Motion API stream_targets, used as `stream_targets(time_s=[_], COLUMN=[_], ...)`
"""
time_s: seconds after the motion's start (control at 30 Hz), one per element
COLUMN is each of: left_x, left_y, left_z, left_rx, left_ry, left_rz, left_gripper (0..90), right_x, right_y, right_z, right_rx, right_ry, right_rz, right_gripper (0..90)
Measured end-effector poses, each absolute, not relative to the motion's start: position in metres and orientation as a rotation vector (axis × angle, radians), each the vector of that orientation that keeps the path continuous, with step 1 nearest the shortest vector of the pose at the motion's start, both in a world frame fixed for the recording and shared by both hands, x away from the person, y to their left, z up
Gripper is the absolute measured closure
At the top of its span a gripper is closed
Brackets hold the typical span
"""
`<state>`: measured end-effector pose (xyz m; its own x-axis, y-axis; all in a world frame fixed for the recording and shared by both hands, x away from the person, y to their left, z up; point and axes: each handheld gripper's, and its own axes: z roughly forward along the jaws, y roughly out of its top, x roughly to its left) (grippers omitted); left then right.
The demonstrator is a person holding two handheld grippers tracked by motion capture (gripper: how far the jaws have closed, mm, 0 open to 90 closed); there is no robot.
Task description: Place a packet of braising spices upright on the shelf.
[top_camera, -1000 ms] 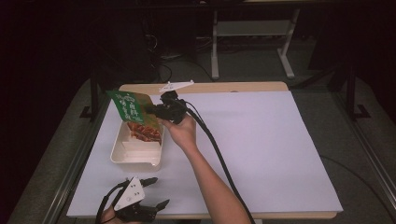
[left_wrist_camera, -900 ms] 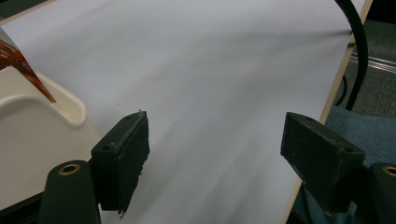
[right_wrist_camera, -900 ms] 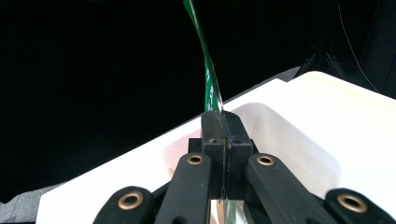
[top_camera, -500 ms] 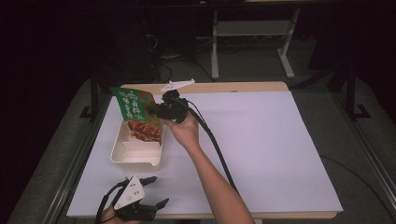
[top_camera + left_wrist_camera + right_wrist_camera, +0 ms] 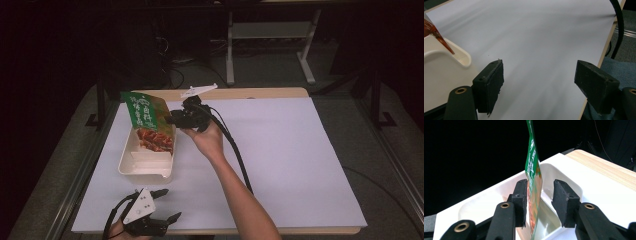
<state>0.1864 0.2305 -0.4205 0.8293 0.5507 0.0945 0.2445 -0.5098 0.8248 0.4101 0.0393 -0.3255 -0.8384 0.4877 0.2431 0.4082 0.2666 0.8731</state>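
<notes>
Since the earlier frames — right gripper's [image 5: 172, 119] jaws had just been opening, and the green snack packet [image 5: 147, 120] still between them was no longer pinched; the hand itself had barely shifted.

Left to right:

Left gripper [image 5: 167, 205] — rested at the table's near edge, jaws wide apart, nothing between them; it seemed parked out of the way.

White tray [image 5: 145, 167] — stood on the white table cover [image 5: 300, 160], left of centre. Packet stood nearly upright in the tray's far compartment, lower edge inside, top leaning left; likely set on end so it would stay in the tray once let go.

Right gripper — held level at the packet's right edge, jaws part-open; in the right gripper view the packet [image 5: 532, 182] lay against one pad with a gap to the other.

Surroundings — black cable [image 5: 235, 150] trailed along the forearm [image 5: 240, 195]. Tray rim sat close under the jaws, an obstacle on withdrawal.
</notes>
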Motion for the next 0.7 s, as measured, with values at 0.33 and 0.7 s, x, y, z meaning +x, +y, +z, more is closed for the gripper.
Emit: stream_targets(time_s=[0.33, 0.7], left_x=[0.188, 0.188], left_y=[0.23, 0.23], left_z=[-0.421, -0.421], left_rx=[2.123, 2.128], left_ry=[0.583, 0.58], left_rz=[0.442, 0.448], left_gripper=[22.8, 22.7], right_x=[0.405, 0.396], right_y=[0.016, -0.008], right_z=[-0.327, -0.329], right_rx=[0.866, 0.872], right_ry=[2.447, 2.454], right_rz=[1.654, 1.646], right_gripper=[56.9, 51.8])
